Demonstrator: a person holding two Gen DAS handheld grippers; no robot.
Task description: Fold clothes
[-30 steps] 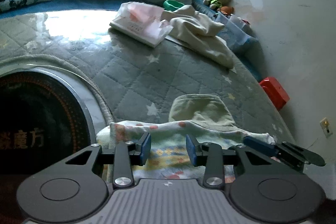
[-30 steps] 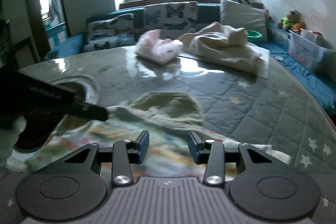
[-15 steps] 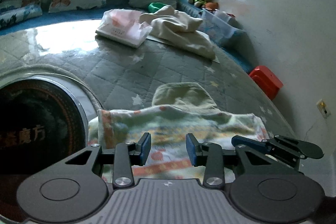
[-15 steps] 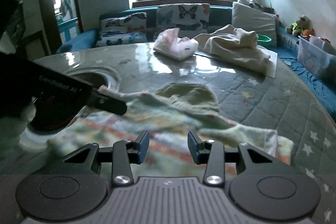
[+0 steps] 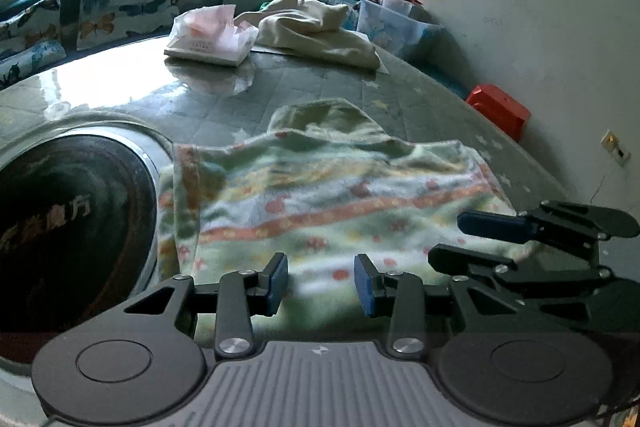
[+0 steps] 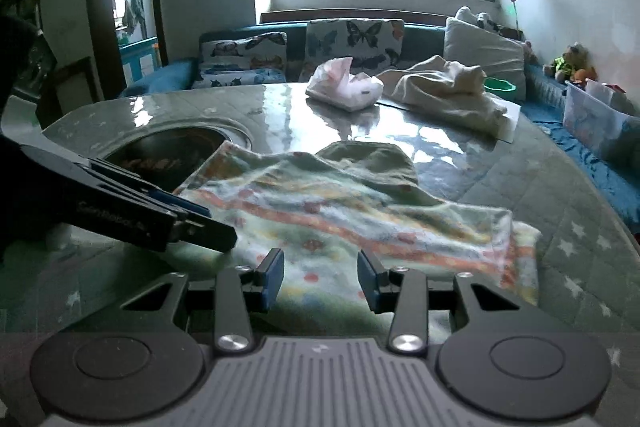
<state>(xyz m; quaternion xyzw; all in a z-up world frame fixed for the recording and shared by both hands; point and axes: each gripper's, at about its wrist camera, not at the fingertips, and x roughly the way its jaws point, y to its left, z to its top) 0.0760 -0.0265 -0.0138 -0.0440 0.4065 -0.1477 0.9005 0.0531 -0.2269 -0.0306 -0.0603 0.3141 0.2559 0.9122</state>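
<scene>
While both grippers are held low over the near edge of the table [image 6: 560, 187], a patterned towel [image 5: 320, 203] with orange stripes is seen spread across the quilted cover, partly over a plain green cloth [image 5: 320, 115] lying behind it. The left gripper [image 5: 321, 283] is seen with its jaws parted and nothing between them, the towel lying beneath. The right gripper [image 6: 320, 281] is likewise seen with its jaws apart and empty above the towel's near edge. A dark round inset [image 5: 60, 227] is set in the table at the towel's left. Farther back, a pink tissue pack [image 6: 344, 87] and a crumpled cream garment [image 6: 448, 95] are seen lying near each other.
</scene>
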